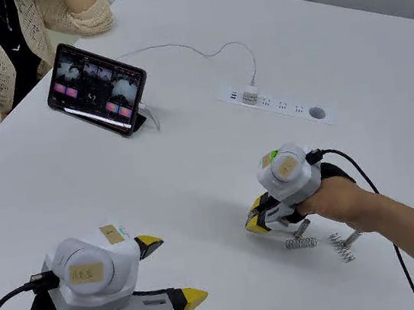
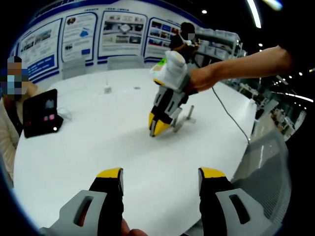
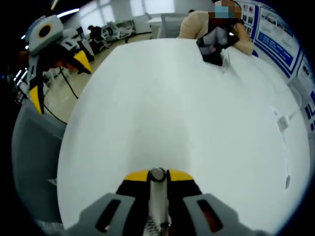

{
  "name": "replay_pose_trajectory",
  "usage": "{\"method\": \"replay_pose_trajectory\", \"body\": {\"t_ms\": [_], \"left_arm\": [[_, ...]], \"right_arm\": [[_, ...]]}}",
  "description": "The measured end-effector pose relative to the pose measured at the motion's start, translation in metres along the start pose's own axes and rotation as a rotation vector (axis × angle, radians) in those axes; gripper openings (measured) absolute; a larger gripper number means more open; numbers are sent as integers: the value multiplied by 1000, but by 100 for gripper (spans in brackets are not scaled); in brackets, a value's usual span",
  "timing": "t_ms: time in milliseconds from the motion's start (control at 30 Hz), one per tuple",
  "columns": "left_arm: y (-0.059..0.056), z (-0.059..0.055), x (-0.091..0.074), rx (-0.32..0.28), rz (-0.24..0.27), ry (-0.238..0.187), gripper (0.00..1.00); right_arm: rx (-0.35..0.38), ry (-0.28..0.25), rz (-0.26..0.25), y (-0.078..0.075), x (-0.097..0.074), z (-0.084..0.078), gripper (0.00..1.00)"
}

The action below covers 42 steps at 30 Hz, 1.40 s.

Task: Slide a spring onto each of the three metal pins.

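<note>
The right gripper (image 1: 256, 222) has its jaws clenched on a metal pin (image 3: 157, 173) with coils (image 3: 153, 227) on its shaft, two more springs (image 1: 301, 243) lie with pins (image 1: 302, 228) on the desk (image 1: 193, 165) at its 4 o'clock, and the left gripper (image 1: 174, 272) jaws stand released and empty, so the task is judged nearly complete, seating unconfirmed.
</note>
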<state>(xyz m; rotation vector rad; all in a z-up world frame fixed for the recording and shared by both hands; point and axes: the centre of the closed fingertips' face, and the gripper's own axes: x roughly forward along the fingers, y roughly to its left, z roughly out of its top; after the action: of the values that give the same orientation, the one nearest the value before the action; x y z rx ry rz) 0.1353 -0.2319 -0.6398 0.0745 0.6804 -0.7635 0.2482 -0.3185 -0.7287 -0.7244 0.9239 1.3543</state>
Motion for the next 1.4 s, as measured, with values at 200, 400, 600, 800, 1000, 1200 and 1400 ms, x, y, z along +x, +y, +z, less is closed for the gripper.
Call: {"method": "replay_pose_trajectory", "body": {"t_ms": [200,400,600,800,1000,1200,1400], "left_arm": [[-2,4,2,4,-6,-9,63],[-4,4,2,10,-9,-11,63],[-6,5,0,13,-8,-16,63],[-8,7,-2,22,-12,-19,63],[-9,10,-3,33,-15,-25,63],[-8,12,-5,26,-12,-33,63],[-12,13,-2,29,-27,-30,62]], "right_arm": [[8,4,7,4,-4,-3,29],[19,5,-9,4,-11,-6,43],[47,-10,-30,3,-20,-7,46],[72,-34,-45,6,-29,-4,46],[83,-47,-69,7,-39,-5,46],[128,-102,-111,8,-48,-5,46],[221,-174,-134,9,-55,-7,46]]}}
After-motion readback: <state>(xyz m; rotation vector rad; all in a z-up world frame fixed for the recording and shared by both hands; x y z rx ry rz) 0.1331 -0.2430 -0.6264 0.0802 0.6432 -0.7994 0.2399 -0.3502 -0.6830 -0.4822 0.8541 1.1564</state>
